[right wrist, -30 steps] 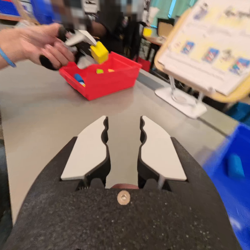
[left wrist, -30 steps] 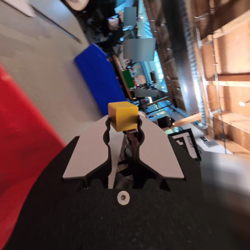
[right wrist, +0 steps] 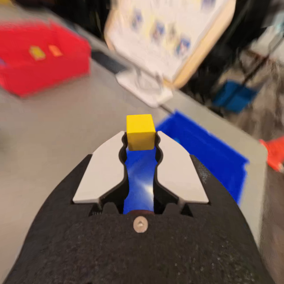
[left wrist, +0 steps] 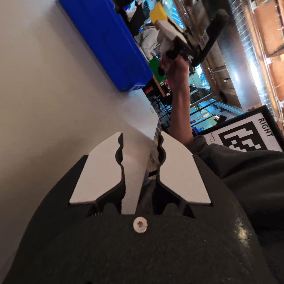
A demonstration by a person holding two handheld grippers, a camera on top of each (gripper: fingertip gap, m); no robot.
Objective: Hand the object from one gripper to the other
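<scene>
A yellow cube (right wrist: 140, 132) sits between the tips of my right gripper (right wrist: 140, 139), which is shut on it above the blue bin (right wrist: 204, 152). The same cube (left wrist: 158, 13) shows far off in the left wrist view, held by the right gripper (left wrist: 167, 29) in a hand over the blue bin (left wrist: 110, 44). My left gripper (left wrist: 140, 140) is open and empty, tilted over the grey table (left wrist: 46, 115), well apart from the cube.
A red bin (right wrist: 41, 60) with small coloured blocks stands at the back left of the table (right wrist: 58, 127). A picture card on a white stand (right wrist: 153, 38) stands behind. A framed marker board (left wrist: 245, 133) and a dark sleeve (left wrist: 238, 176) are at my right.
The yellow cube has passed from my left gripper to my right gripper. The left gripper opened and drew away; the right gripper shut on the cube and moved over the blue bin.
</scene>
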